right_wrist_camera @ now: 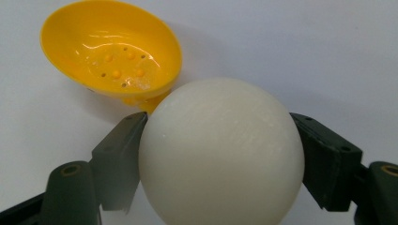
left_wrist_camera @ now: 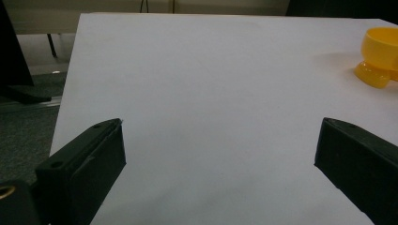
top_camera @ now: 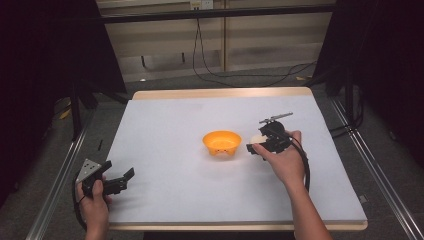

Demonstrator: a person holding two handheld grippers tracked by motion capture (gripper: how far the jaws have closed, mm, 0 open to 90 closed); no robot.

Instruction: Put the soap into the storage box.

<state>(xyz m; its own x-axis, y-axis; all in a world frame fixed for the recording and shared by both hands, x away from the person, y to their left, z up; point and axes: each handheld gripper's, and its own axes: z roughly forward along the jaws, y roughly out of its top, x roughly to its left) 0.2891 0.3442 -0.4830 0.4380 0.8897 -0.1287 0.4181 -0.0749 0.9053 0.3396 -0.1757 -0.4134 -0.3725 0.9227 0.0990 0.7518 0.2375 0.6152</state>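
Right gripper: clamped on the white ball, one jaw on each flank, just right of the yellow bowl.
Left gripper: jaws wide apart on nothing, at the near left corner (idle).
Step in hand: likely carrying the ball to the bowl; it should stay level, come centred over the rim, and be released low so the ball cannot bounce out.
Surface: white sheet on the table, bare apart from the bowl.
Room: dark drapes either side, cables on the far floor.

The left tool rests low, jaws spread wide (nothing between them). The right tool, raised mid-counter, has both jaws clamped tight.
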